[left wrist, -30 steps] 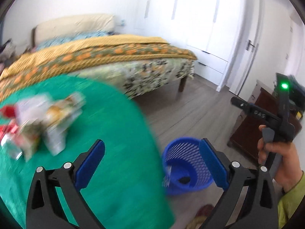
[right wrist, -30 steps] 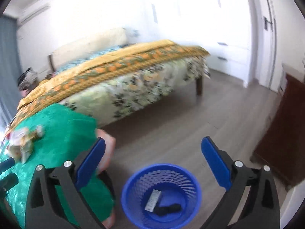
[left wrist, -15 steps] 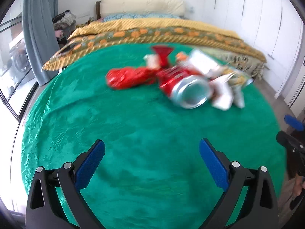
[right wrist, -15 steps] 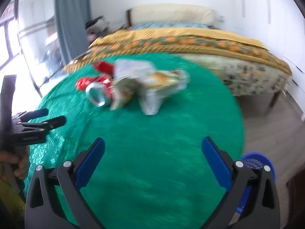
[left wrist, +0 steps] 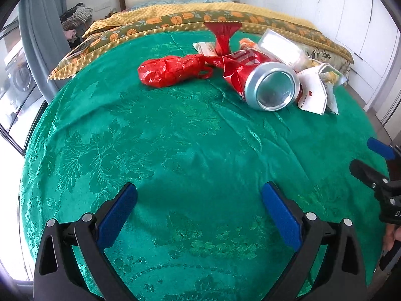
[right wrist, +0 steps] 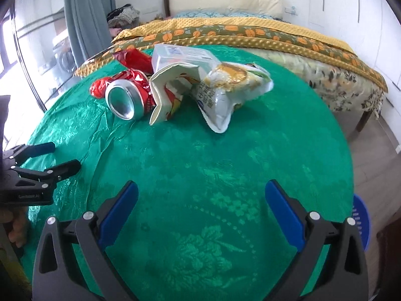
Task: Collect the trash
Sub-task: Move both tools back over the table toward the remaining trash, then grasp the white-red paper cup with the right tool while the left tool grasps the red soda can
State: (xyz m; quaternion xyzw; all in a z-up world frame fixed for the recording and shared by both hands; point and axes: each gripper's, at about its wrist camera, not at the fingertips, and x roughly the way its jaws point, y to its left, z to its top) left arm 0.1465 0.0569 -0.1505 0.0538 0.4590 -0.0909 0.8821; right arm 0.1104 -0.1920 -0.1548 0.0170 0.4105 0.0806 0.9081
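Trash heap lying mid-table on green damask cloth (left wrist: pixel 175 150): crushed red aluminium can (left wrist: pixel 263 80), crumpled red foil wrapper (left wrist: pixel 168 71), white snack pouch (right wrist: pixel 225 92). Left gripper (left wrist: pixel 199 212) and right gripper (right wrist: pixel 201 209) hovering spread wide, gripping nothing. Risk: round can rolling away from pinching pads, dragging neighbours off edge.

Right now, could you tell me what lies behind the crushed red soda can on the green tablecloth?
Behind the crushed red soda can lie a red foil wrapper and a clear plastic box. Whatever the can covers cannot be seen.
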